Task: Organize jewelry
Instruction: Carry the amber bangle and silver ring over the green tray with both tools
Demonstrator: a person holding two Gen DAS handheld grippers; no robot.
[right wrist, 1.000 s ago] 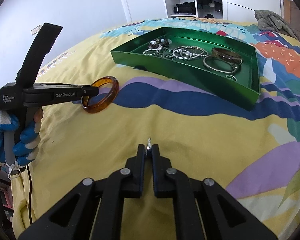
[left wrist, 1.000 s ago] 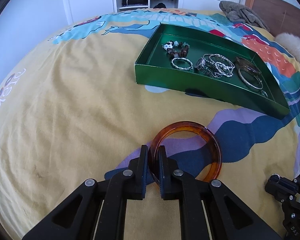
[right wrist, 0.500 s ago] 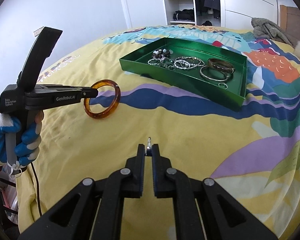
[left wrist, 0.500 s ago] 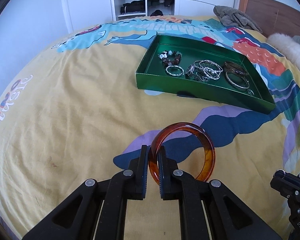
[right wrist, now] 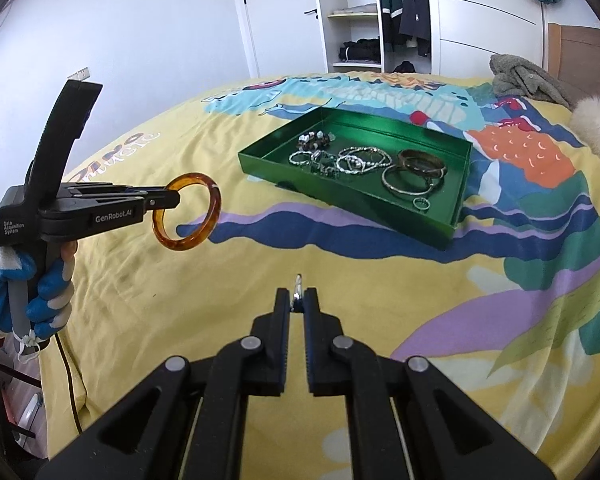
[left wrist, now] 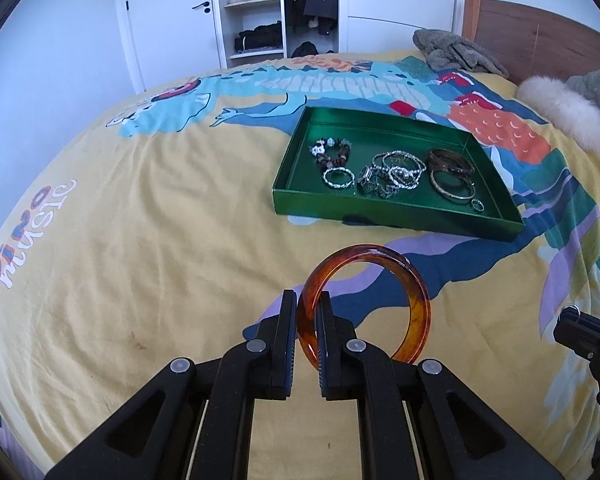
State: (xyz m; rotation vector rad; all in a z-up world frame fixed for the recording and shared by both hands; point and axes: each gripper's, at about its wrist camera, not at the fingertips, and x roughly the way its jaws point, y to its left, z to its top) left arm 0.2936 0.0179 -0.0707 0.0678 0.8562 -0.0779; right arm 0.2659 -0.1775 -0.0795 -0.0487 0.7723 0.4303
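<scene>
Both grippers have risen off the bedspread [left wrist: 140, 240] since a second ago, and the amber bangle [left wrist: 414, 304], then lying flat on the cloth, now hangs upright in the air. The left gripper [left wrist: 307, 320] pinches the bangle's rim between its pads; in the right view it [right wrist: 168, 200] holds the ring clear of the bed. The right gripper [right wrist: 298, 304] is pressed together on a small silver piece [right wrist: 298, 282] — probably a ring, though it is too small to be sure. Farther off, the green tray [right wrist: 260, 154] sits on the bedspread with a beaded bracelet [left wrist: 334, 152], silver bangles [left wrist: 396, 172] and a dark bangle [left wrist: 450, 162] inside — well apart from both grippers.
</scene>
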